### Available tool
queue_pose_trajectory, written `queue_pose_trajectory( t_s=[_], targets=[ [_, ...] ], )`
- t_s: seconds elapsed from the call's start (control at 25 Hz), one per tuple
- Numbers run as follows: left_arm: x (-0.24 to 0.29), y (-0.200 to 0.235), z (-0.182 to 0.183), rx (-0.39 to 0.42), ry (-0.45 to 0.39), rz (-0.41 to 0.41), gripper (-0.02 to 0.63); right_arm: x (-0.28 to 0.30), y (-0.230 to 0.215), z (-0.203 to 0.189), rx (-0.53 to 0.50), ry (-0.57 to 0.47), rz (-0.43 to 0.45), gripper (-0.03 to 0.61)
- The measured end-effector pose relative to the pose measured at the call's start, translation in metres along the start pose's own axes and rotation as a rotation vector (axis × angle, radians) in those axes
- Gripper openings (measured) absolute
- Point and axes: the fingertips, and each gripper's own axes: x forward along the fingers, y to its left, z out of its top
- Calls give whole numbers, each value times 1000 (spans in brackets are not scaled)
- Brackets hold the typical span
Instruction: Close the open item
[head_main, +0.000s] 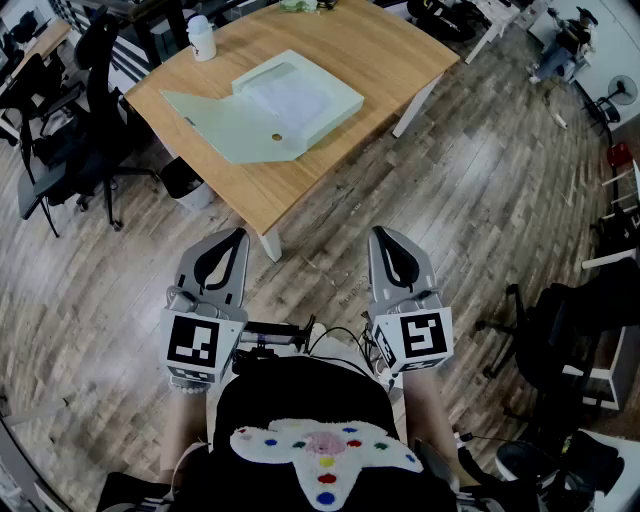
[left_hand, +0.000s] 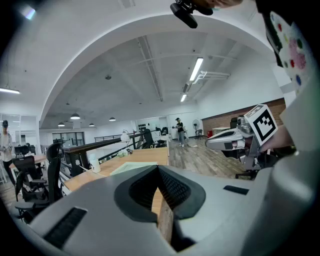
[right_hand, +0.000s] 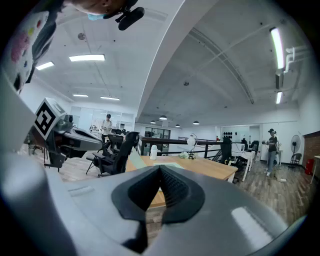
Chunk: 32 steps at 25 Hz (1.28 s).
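Note:
A pale green flat box (head_main: 290, 100) lies open on the wooden table (head_main: 400, 50), its lid (head_main: 215, 125) spread flat toward the left. White paper shows inside. Both grippers hover over the floor in front of the table, well short of the box. My left gripper (head_main: 238, 232) is shut with nothing in it, and my right gripper (head_main: 380, 232) is also shut and empty. In the left gripper view the shut tips (left_hand: 158, 167) point at the table and the box (left_hand: 131, 167). The right gripper view shows its shut tips (right_hand: 160, 167) below the table edge (right_hand: 210, 167).
A white bottle (head_main: 201, 38) stands at the table's far left corner. Black office chairs (head_main: 70, 150) crowd the left side, and a bin (head_main: 185, 180) sits under the table. Another chair (head_main: 570, 320) stands at the right. People stand far off (left_hand: 179, 131).

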Motion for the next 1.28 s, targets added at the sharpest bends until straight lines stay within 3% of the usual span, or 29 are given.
queue_pose_trajectory(
  t_s=[0.76, 0.92, 1.28],
  targets=[
    [10, -21, 6, -21, 15, 50, 6, -3, -26, -8, 39, 5, 46, 8],
    [7, -35, 1, -28, 82, 64, 6, -11, -33, -15, 26, 15, 81, 8],
    [-1, -58, 4, -76, 14, 130, 6, -36, -45, -27, 9, 18, 116, 8]
  ],
)
